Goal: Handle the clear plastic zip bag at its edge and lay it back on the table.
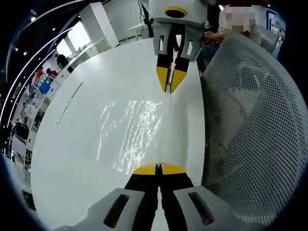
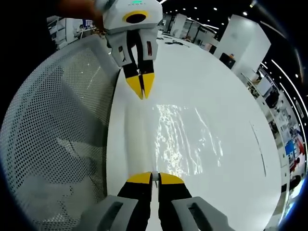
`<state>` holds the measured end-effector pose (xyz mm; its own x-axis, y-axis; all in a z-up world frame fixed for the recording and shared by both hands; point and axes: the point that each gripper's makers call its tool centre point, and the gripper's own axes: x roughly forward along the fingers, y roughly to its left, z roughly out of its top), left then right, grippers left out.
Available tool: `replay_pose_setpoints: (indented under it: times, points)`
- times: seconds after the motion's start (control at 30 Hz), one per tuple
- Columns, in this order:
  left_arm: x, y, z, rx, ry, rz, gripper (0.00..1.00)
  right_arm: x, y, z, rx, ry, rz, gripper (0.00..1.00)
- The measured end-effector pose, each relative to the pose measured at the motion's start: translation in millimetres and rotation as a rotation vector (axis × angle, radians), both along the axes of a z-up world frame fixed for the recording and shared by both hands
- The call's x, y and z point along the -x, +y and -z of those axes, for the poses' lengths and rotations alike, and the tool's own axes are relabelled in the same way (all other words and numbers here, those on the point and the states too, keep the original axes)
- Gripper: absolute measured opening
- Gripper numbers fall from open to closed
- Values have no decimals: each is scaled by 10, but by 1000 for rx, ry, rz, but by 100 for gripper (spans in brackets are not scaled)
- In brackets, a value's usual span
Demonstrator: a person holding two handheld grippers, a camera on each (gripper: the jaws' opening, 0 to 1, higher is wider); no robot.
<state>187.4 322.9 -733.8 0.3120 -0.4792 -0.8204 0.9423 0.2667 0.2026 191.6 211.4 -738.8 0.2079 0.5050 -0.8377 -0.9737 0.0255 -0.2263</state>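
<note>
The clear plastic zip bag (image 1: 130, 132) is spread over the white table (image 1: 72, 159), crinkled and glinting. One straight edge of it runs taut between the two grippers. In the left gripper view my left gripper (image 1: 159, 168) is shut on the near end of that edge, and my right gripper (image 1: 169, 84) pinches the far end, its yellow tips together. In the right gripper view the bag (image 2: 185, 139) lies to the right of that line, with my right gripper (image 2: 155, 177) shut on the near end and my left gripper (image 2: 141, 89) shut on the far end. Whether the bag rests flat or hangs slightly, I cannot tell.
A grey mesh chair back (image 1: 250, 130) stands close along the table's edge beside the grippers, and appears again as the mesh chair (image 2: 53, 139). A person (image 1: 216, 29) is behind the right gripper. A thin dark line (image 1: 67, 106) marks the table. A white pillar (image 2: 238, 33) stands beyond.
</note>
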Motion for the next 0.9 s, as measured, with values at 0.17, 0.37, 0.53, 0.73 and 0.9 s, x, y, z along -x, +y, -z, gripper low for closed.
replay_pose_setpoints:
  times: [0.17,0.37,0.53,0.73,0.9]
  points:
    - [-4,-17,-13,9,-6,0,0,53,55,-24,-42,40,15,5]
    - [-32,-37,-26,9,-31,12,0,81,172,-116,-79,49,5,13]
    - [-25,-46,-47,7,-42,20,0,63,265,-205,-124,55,-1,15]
    - [-14,-43,-54,-2,-61,45,0,-21,352,-312,-174,51,27,14]
    - [0,-36,-51,-10,-71,60,0,-37,394,-295,-173,46,22,13]
